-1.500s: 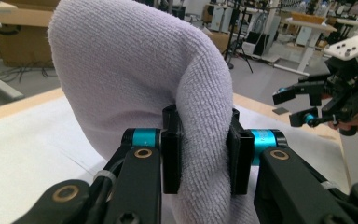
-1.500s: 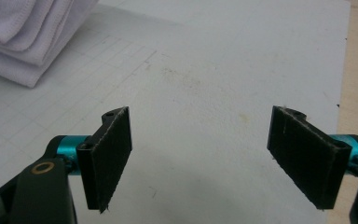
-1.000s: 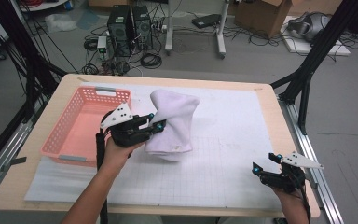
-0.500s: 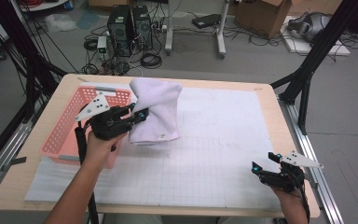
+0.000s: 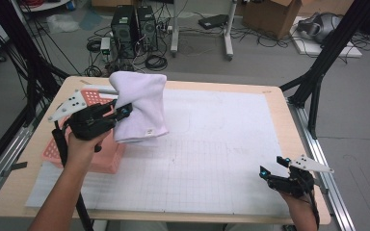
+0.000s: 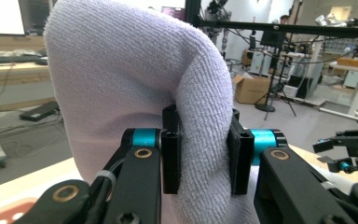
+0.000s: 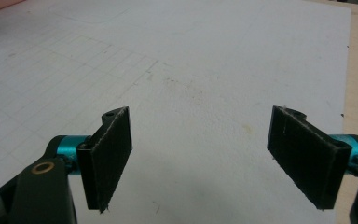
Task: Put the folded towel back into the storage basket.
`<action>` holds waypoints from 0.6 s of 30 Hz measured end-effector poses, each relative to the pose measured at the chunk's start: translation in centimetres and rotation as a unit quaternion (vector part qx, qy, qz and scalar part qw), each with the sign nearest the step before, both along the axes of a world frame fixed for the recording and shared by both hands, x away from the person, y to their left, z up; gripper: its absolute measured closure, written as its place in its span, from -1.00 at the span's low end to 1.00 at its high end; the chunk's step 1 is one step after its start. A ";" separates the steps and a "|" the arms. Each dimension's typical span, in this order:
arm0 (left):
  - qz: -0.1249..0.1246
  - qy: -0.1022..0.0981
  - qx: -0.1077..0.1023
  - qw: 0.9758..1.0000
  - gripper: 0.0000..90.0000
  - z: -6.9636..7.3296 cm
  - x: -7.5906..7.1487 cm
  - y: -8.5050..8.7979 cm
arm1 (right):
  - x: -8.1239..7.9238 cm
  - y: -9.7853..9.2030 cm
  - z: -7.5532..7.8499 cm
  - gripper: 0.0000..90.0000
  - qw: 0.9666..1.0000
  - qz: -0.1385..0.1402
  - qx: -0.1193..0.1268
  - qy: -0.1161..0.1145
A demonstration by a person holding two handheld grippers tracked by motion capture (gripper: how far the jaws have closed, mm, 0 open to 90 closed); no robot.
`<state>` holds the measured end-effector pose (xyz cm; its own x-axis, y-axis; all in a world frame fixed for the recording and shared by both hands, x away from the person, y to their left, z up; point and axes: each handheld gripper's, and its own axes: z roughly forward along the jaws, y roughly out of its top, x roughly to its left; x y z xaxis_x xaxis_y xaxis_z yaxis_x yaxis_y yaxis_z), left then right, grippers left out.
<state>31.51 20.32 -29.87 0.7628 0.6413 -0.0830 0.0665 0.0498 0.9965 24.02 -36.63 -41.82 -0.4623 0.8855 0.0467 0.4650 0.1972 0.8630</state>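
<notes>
A folded white towel (image 5: 139, 106) hangs in the air, pinched by my left gripper (image 5: 124, 112), which is shut on it. The towel is lifted over the right edge of a pink basket (image 5: 103, 156) at the table's left. In the left gripper view the towel (image 6: 135, 93) bulges up between the two black jaws and hides most of the scene. My right gripper (image 5: 275, 166) rests near the table's front right corner, open, with nothing between its pads (image 7: 109, 154); under it lies the white grid mat (image 7: 191, 70).
A white grid mat (image 5: 212, 144) covers most of the wooden table (image 5: 274, 94). Black frame posts (image 5: 318, 72) stand beside the table's right and left sides. Computer towers (image 5: 135, 26), cables and cardboard boxes sit on the floor beyond the far edge.
My left gripper has carried the towel leftward and up, from over the mat to above the pink basket's right edge. The right gripper has stayed put.
</notes>
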 end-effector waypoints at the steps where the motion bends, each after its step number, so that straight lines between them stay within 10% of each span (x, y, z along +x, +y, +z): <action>1: 0.002 -0.001 -0.002 1.000 0.61 0.1 -0.1 0.3 | 0.0 0.0 0.0 -0.54 1.000 0.001 -0.001 0.000; 18: 0.045 -0.011 -0.017 0.999 0.61 1.9 -0.5 4.9 | 0.2 0.1 0.0 -0.54 1.000 0.001 -0.001 0.000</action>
<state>31.00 25.17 -27.99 0.7036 0.7050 -0.0893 0.0378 0.0883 0.9954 24.24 -36.52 -41.86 -0.4632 0.8851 0.0443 0.4644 0.1999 0.8628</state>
